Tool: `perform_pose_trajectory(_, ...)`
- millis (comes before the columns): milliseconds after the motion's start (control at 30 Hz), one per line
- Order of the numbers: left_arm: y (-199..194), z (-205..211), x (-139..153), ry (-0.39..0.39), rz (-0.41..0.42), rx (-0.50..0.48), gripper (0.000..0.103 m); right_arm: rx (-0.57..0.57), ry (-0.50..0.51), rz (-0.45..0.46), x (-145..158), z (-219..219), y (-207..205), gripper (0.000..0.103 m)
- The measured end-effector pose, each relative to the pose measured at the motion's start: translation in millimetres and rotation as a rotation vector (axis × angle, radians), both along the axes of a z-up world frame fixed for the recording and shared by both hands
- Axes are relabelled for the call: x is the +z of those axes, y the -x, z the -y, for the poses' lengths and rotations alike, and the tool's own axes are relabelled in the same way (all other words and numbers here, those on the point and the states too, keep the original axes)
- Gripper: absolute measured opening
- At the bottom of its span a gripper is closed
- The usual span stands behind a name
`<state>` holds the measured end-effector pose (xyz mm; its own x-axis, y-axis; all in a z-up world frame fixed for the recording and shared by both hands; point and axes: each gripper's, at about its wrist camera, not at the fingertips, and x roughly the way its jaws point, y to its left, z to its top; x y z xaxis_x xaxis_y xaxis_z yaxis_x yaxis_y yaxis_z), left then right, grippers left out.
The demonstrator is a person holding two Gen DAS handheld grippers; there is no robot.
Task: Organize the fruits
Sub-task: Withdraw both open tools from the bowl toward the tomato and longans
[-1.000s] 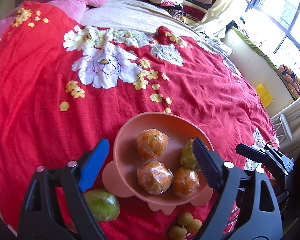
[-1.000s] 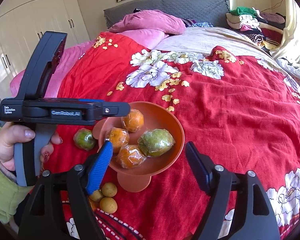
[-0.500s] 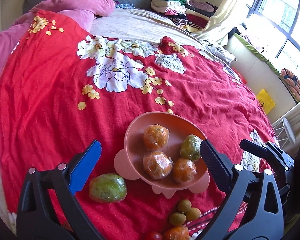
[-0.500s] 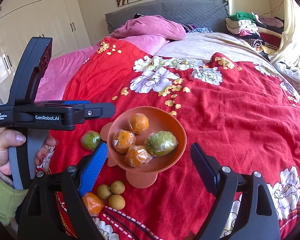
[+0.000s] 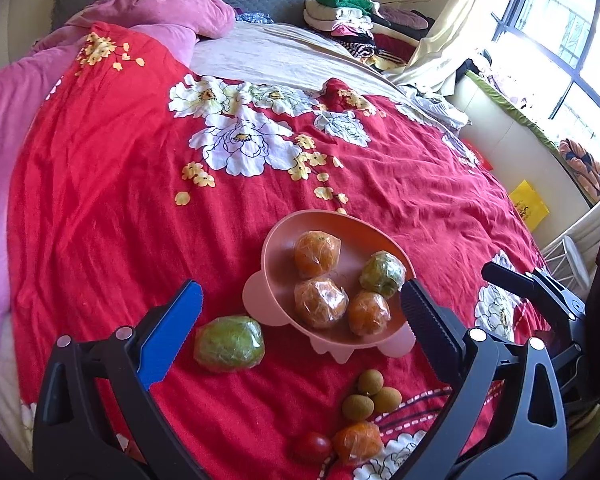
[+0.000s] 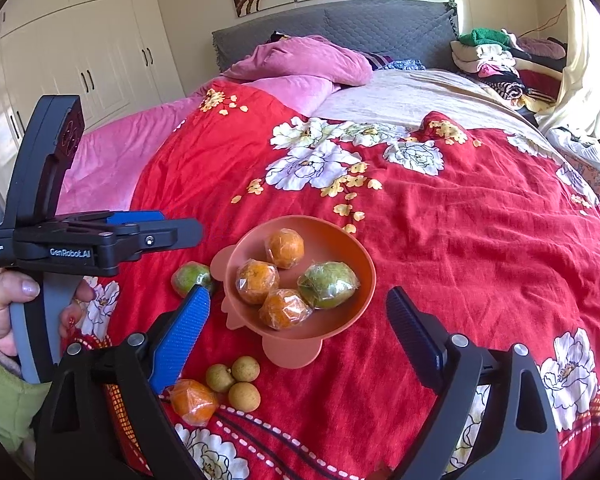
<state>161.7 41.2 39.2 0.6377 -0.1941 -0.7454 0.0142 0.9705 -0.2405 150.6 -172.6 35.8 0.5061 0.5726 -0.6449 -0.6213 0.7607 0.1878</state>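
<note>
A salmon footed bowl (image 5: 276, 248) (image 6: 356, 260) stands on the red floral bedspread and holds three film-wrapped oranges (image 5: 318, 254) and a wrapped green fruit (image 5: 382, 274). Another wrapped green fruit (image 5: 230, 344) (image 6: 190, 278) lies on the cover left of the bowl. Nearer me lie three small brown longans (image 5: 370, 396) (image 6: 236, 380), a wrapped orange (image 5: 356, 440) (image 6: 192, 400) and a cherry tomato (image 5: 312, 446). My left gripper (image 5: 300, 292) hovers open above the bowl's near side, holding nothing. My right gripper (image 6: 298, 294) is empty too, its jaws opening.
Red bedspread (image 6: 460, 240) spreads wide beyond the bowl. Pink quilt (image 6: 300, 64) and grey headboard at the far end, folded clothes (image 5: 352, 20) at the far right. A hand (image 6: 4, 304) grips the left tool. Bed edge and window lie right.
Both grippers have drawn back and up from the bowl with jaws spreading wider. The longans, the loose orange and the tomato have come into view.
</note>
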Motion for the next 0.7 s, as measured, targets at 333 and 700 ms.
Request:
perform_pose_trajectory(333, 20, -3, 0, -0.019, 0.002, 0.008, 0.093, 0.019, 0.011, -0.003, -1, -1, 13, 0.09)
perform_pose_trajectory(700, 43, -17, -16, -0.052, -0.038, 0.04, 0.093, 0.063, 0.032, -0.024, -10, -5, 38, 0.09)
